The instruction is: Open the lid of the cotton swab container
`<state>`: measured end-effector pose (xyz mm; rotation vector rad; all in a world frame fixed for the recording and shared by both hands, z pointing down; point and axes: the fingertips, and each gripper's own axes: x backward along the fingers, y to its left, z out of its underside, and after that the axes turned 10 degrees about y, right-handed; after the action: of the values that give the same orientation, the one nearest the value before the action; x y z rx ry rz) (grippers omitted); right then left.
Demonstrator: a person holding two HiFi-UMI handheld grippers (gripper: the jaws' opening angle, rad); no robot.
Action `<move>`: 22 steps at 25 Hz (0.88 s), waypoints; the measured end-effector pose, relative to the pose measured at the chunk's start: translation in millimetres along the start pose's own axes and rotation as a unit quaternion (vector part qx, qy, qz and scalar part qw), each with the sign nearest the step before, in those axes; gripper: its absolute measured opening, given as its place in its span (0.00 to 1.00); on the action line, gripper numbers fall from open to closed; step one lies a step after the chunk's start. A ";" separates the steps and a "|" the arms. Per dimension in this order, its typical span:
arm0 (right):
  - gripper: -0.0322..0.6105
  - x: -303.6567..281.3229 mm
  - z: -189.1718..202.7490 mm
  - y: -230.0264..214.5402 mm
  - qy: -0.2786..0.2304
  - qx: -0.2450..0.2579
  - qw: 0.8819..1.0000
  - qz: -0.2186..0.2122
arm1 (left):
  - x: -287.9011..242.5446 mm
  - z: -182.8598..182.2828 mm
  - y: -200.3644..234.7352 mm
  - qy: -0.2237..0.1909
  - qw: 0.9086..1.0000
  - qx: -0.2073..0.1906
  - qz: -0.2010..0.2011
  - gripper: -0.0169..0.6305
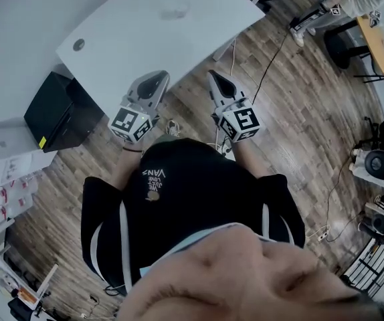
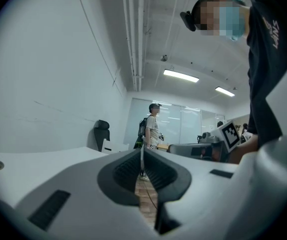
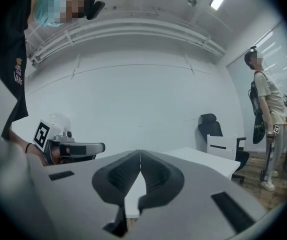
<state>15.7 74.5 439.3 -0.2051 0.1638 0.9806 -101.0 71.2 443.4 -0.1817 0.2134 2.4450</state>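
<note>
The person is standing over the wooden floor [image 1: 299,112] and holding both tools up in front of the chest, at the middle of the head view. The left claw [image 2: 141,159] is sitting fully closed with nothing between its pads, and the right claw [image 3: 140,158] is showing the same: pads pressed together, empty. Both are pointing toward the white desk [image 1: 158,25] at the upper middle of the head view.

The cotton swab container is not showing in any view. The desk top is looking bare apart from a small round plug [image 1: 79,45] near its left corner, so the task is probably not yet getting under way.

To do this step well, the person is likely needing to find the container first and get it onto the desk within reach. Both claws are then needing to open before approaching: one for steadying the body low down, the other for taking the lid by its edge. Closing gently is mattering here, since a light plastic box may be sliding or tipping under a hard squeeze
</note>
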 end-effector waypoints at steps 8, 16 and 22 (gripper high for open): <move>0.07 -37.8 -11.1 -17.6 -0.004 -0.005 1.000 0.024 | -20.1 -3.9 39.9 0.003 1.000 0.004 0.026 0.07; 0.07 -64.5 -17.8 -32.8 0.001 -0.010 1.000 0.026 | -43.7 -2.0 65.4 0.010 0.999 0.023 0.033 0.07; 0.07 -88.0 -20.4 -62.6 0.006 -0.010 1.000 0.017 | -68.3 -3.3 81.4 0.019 0.999 0.025 0.023 0.07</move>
<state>19.1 -35.2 445.8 -0.2272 0.1694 1.0144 -100.1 -33.6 461.4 -0.2034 0.2985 2.4801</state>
